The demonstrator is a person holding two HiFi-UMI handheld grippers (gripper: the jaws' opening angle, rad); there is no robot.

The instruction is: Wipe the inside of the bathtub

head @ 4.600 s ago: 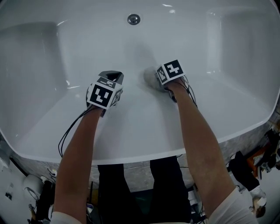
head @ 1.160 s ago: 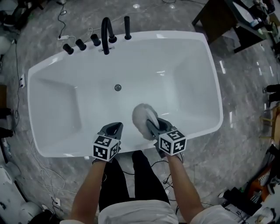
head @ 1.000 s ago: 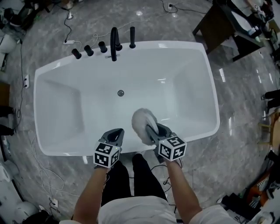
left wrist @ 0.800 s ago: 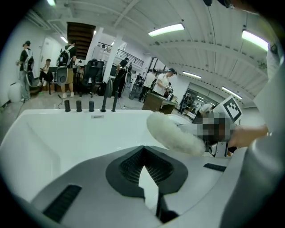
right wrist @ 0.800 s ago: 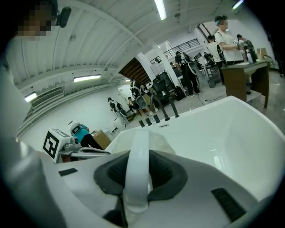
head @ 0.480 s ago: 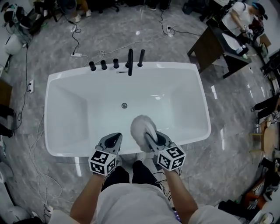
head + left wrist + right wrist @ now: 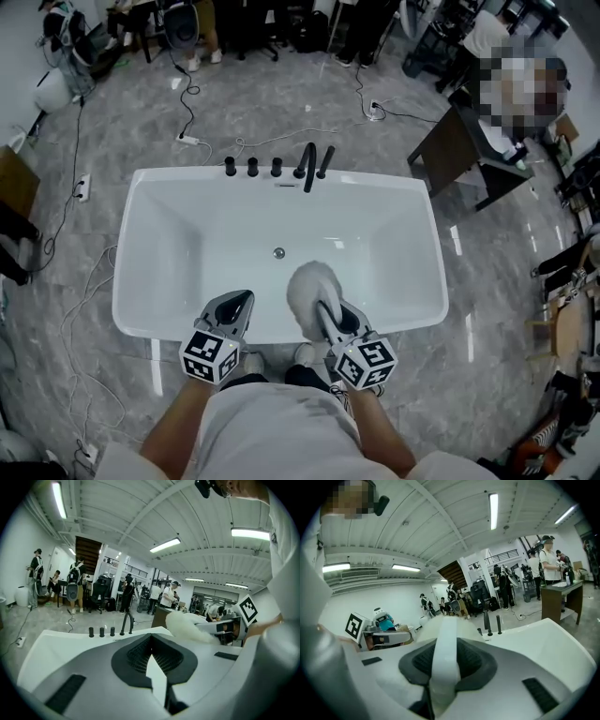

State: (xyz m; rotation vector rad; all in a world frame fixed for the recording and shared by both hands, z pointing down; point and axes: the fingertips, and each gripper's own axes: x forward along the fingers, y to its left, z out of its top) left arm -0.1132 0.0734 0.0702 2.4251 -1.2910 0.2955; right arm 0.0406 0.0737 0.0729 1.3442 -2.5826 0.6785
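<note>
From the head view, the white bathtub [image 7: 161,246] fills the middle of the frame. Its smooth, glossy basin shows only a drain [image 7: 278,252] in its floor, and a black faucet [image 7: 308,169] stands on the far rim. Your right gripper [image 7: 322,306] holds a fluffy white cloth [image 7: 304,279] at lower centre, overlapping the tub's near rim. Your left gripper [image 7: 236,302] sits just left of it.

In the left gripper view, your left gripper [image 7: 151,662] has its jaws drawn together, with only a sliver between them and nothing held. The bathtub [image 7: 56,641] spreads beyond, and the cloth [image 7: 185,625] is at centre right.

In the right gripper view, your right gripper [image 7: 442,667] is clamped on a flat white band of the cloth [image 7: 446,637], possibly a strap. The bathtub [image 7: 543,639] lies to the right.
</note>
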